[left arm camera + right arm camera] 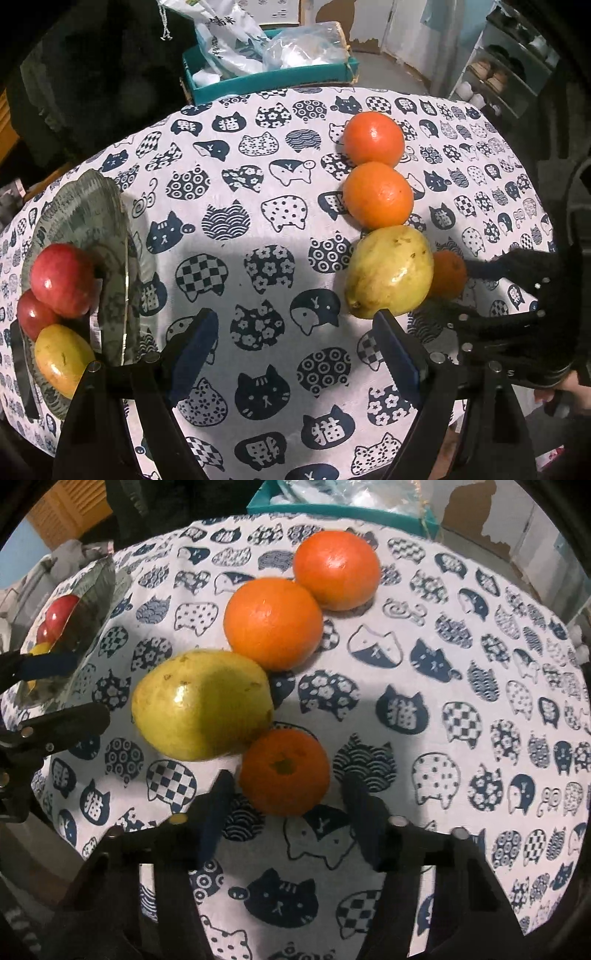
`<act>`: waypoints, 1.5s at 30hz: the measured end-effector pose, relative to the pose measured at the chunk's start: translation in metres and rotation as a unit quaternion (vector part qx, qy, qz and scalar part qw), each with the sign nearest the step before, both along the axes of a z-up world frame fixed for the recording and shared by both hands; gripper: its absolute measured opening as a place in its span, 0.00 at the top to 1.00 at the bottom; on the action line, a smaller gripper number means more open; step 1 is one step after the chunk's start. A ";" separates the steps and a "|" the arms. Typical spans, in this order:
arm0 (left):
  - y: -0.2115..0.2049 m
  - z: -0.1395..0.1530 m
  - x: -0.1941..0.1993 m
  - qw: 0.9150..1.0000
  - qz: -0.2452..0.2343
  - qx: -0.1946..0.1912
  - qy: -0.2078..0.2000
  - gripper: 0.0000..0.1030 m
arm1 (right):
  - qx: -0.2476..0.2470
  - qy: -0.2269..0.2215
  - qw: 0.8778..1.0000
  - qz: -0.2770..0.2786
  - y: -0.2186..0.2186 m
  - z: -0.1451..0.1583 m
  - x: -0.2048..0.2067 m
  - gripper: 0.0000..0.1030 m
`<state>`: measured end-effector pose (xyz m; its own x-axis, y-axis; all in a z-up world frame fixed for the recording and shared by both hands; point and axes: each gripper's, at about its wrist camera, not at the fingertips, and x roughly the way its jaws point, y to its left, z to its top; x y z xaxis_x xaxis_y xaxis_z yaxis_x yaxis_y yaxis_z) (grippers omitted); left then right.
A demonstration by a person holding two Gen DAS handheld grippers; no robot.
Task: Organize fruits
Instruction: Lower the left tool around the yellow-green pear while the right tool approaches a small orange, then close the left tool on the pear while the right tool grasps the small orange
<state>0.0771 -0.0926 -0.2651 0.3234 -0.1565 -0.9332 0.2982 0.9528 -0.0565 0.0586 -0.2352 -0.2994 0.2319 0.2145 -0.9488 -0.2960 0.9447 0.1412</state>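
Observation:
A row of fruit lies on the cat-print tablecloth [443, 686]: two oranges [337, 570] [273, 624], a big yellow-green fruit [201, 707] and a small orange [284, 771]. My right gripper [287, 780] points down over the small orange, a finger on each side. A thin strip of cloth shows beside the right finger, so it reads as open. My left gripper [295, 325] hangs open over bare cloth between the yellow-green fruit [391, 273] and a patterned glass plate [92, 206]. The plate holds two red apples [62, 277] [33, 314] and a yellow fruit [62, 358].
A teal box [273, 79] stuffed with plastic bags stands just past the table's far edge. A shelf with shoes [491, 74] is at the back right. A hand [565, 395] grips the right tool's handle at the right edge of the left wrist view.

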 end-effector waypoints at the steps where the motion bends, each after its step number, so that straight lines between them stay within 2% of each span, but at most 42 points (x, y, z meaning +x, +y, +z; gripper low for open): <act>1: -0.001 0.000 0.000 1.000 -0.001 -0.001 0.001 0.16 | 0.001 0.004 1.000 0.000 0.000 -0.001 0.000 0.55; 5: -0.008 0.000 0.002 1.000 -0.008 -0.013 0.003 0.16 | 0.014 -0.004 1.000 -0.007 -0.006 0.004 -0.002 0.58; 14: -0.032 -0.001 0.011 0.999 -0.022 -0.037 0.009 0.16 | -0.005 -0.035 0.997 -0.070 -0.044 0.022 -0.002 0.58; 23: -0.050 -0.013 0.022 0.998 -0.024 -0.053 0.030 0.16 | 0.000 -0.045 0.992 -0.115 -0.081 0.030 -0.006 0.58; 35: -0.069 -0.031 0.028 0.997 -0.032 -0.046 0.048 0.16 | 0.012 -0.047 0.991 -0.126 -0.084 0.024 0.003 0.58; 40: -0.073 -0.038 0.028 0.997 -0.039 -0.046 0.058 0.27 | 0.012 -0.048 0.991 -0.124 -0.083 0.024 0.006 0.58; 45: -0.074 -0.038 0.024 0.997 -0.048 -0.039 0.047 0.28 | 0.011 -0.052 0.991 -0.123 -0.077 0.026 0.010 0.58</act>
<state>0.1012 -0.1670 -0.3026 0.2160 -0.2550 -0.9425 0.3773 0.9121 -0.1603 0.0685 -0.3126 -0.2738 0.3758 0.1601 -0.9128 -0.0717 0.9870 0.1436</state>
